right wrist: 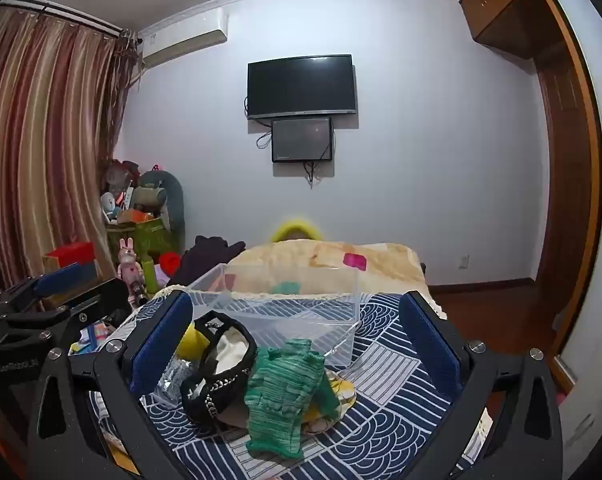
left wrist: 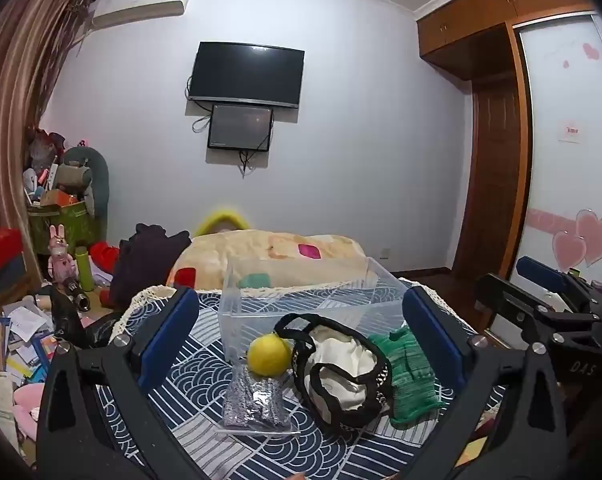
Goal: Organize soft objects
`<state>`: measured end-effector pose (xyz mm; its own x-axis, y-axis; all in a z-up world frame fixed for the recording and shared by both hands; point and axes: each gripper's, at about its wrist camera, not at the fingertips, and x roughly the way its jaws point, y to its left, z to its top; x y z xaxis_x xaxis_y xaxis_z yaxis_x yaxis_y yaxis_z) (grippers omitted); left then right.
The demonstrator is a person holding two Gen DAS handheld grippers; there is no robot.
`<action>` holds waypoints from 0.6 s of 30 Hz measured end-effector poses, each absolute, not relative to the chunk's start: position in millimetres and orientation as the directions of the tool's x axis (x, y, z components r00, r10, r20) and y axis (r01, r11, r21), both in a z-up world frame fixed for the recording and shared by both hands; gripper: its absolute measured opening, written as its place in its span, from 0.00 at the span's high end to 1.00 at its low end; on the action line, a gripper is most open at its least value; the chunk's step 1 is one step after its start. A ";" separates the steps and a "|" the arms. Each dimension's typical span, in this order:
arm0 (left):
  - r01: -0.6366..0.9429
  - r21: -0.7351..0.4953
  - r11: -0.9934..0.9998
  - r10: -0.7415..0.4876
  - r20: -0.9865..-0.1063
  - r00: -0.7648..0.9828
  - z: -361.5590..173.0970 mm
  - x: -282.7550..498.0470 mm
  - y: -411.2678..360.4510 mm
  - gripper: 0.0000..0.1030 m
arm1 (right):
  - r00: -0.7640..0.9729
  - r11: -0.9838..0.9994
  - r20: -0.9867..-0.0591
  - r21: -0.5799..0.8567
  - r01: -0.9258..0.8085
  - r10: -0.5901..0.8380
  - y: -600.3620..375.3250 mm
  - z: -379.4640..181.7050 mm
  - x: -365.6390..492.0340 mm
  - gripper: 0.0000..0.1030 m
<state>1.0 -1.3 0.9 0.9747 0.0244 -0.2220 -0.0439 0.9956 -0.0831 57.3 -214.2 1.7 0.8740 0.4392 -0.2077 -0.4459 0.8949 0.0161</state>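
Both the left gripper (left wrist: pixel 297 332) and right gripper (right wrist: pixel 297 336) hang spread and empty — the green knitted piece (right wrist: pixel 287 392), just before the clear plastic bin (right wrist: pixel 301 308), looks light and floppy, best pinched mid-body.

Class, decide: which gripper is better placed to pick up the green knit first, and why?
Right. The green knit lies centred between the open right gripper; for the left gripper it sits off by the right finger.

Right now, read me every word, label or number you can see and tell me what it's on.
"DAS": right gripper body, seen from the left wrist.
Left gripper body: white lettering, too blurred.
Wardrobe door sticker: too small.
Screens' brand marks: unreadable.
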 end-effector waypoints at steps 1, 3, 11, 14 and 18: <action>-0.051 -0.077 0.996 0.033 -0.220 0.975 1.2 1.7 -1.7 0.00 | 0.874 0.894 -0.207 0.016 -0.447 0.440 -214.0 1.6 57.5 0.00; -0.043 -0.085 0.995 0.024 -0.215 0.976 0.9 3.5 -2.8 0.00 | 0.876 0.896 -0.204 0.013 -0.445 0.438 -213.5 1.3 57.6 0.00; -0.009 -0.102 0.995 -0.011 -0.190 0.982 2.7 -3.9 -2.9 0.00 | 0.875 0.894 -0.197 0.013 -0.449 0.442 -213.6 3.7 52.9 0.00; -0.025 -0.104 0.994 0.005 -0.187 0.982 3.0 -4.3 -2.4 0.00 | 0.873 0.891 -0.197 0.016 -0.453 0.447 -215.3 6.9 55.4 0.00; -0.019 -0.117 0.993 -0.005 -0.196 0.981 3.3 -2.9 0.1 0.00 | 0.873 0.892 -0.196 0.018 -0.453 0.447 -215.9 10.7 56.3 0.00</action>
